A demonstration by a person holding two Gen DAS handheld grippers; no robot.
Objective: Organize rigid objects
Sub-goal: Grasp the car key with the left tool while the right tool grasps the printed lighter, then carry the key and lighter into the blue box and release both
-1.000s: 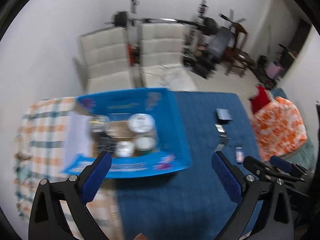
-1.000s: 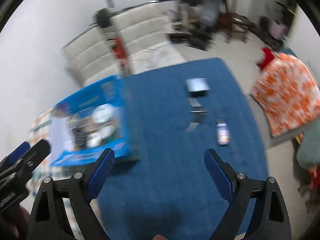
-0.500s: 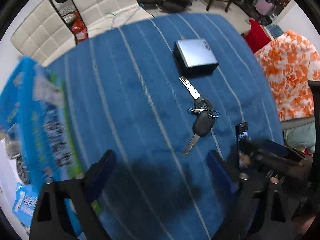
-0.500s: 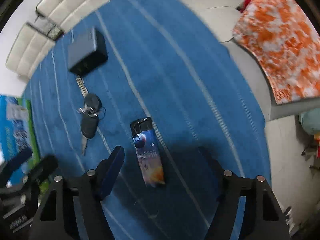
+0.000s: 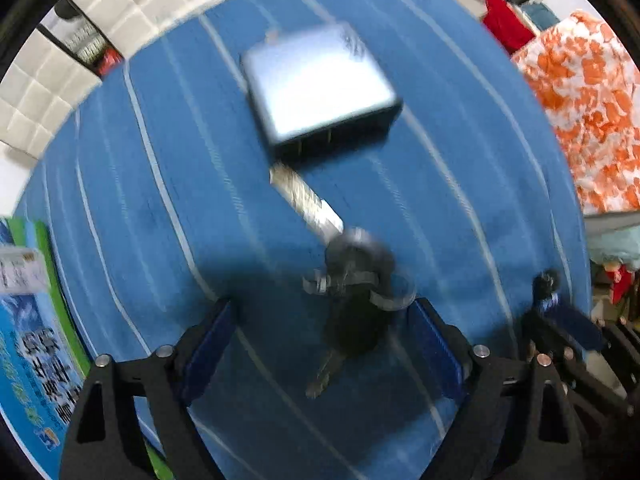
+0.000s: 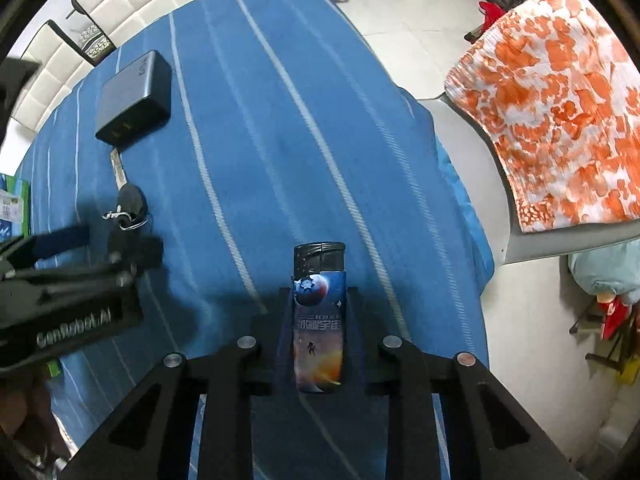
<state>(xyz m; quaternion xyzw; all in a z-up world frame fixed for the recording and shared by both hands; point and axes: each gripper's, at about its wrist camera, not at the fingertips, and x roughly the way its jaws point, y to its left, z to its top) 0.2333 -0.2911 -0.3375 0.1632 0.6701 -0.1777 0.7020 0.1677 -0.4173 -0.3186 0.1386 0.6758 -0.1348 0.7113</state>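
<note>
Right hand-held gripper [image 6: 318, 320]: closed on one lighter [image 6: 319, 320], lying flat on the blue-clothed desk [image 6: 260, 100], toward its right edge.
Left hand-held gripper [image 5: 320, 344]: jaws spread wide, straddling one key bunch [image 5: 352, 304] mid-desk; nothing held.
Beyond the keys, toward the far edge: one grey box [image 5: 320, 84], a key blade's tip just beside it.
At the left edge: one blue carton [image 5: 28, 344].
Risks, judged: the lighter's smooth sides may slip when lifted; closing on loose rings may catch only one key, leaving the rest dangling.
</note>
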